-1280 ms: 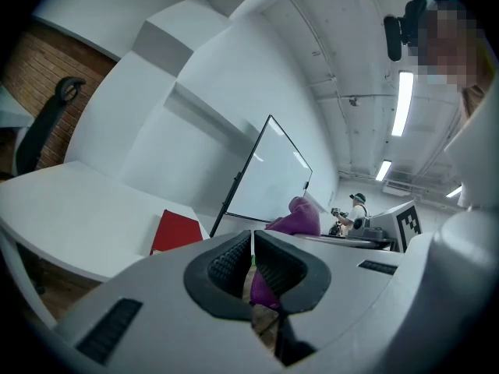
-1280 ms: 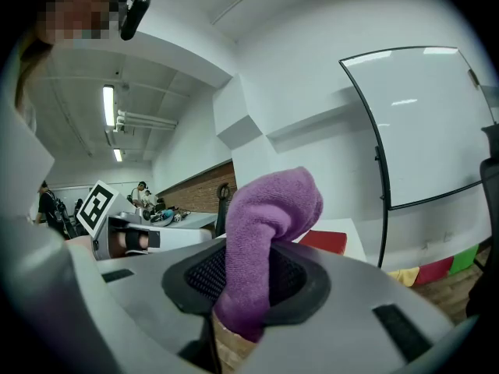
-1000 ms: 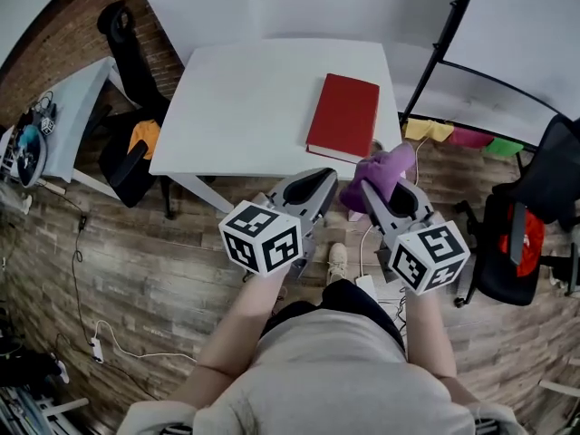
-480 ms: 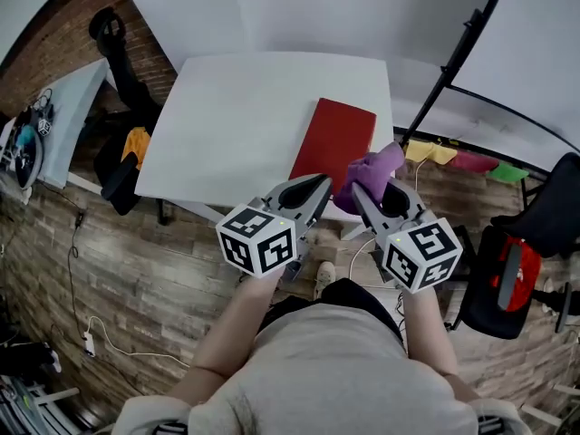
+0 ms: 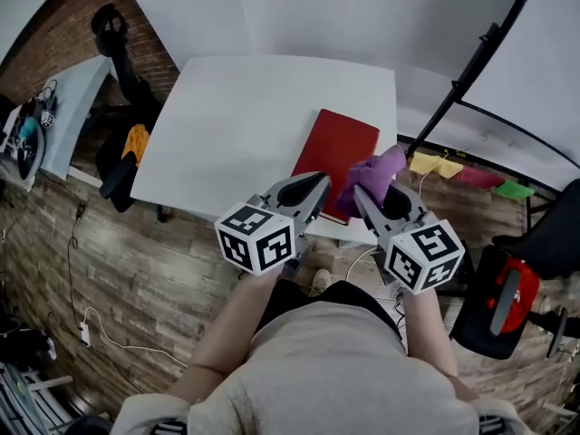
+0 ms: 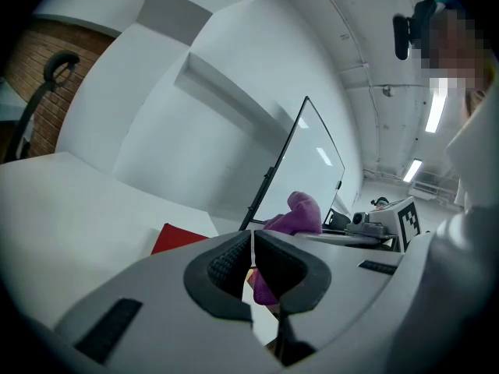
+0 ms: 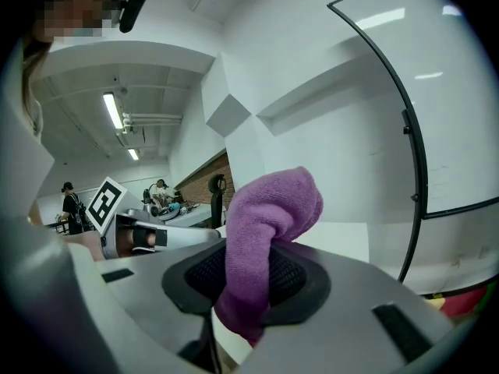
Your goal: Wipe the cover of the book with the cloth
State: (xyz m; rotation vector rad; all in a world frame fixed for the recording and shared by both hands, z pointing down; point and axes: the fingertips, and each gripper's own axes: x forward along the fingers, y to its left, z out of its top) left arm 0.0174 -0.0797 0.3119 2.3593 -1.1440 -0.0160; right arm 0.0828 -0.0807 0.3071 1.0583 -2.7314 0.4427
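Purple terry cloth [image 7: 269,209] stands pinched between the jaws of the right gripper [image 7: 248,283]. The left gripper [image 6: 251,262] is closed on nothing. Both hover at the near end of the flat red hardcover book [image 5: 333,157] on the white table [image 5: 236,116]. Wiping looks not yet begun.

The person wears a pale beige short-sleeved shirt [image 5: 326,379] and dark trousers [image 5: 313,298]. Ahead of the shirt are two sets of tongs with smooth grey shells. The left tongs [image 5: 317,182] and the right tongs [image 5: 359,194] each taper to a rounded beak with a dark oval hollow on top. Black ribbed pads [image 6: 224,262] line the inside of the jaws. At the end nearest the shirt each carries a white cube, the left cube [image 5: 258,236] and the right cube [image 5: 423,255], printed with black square markers.
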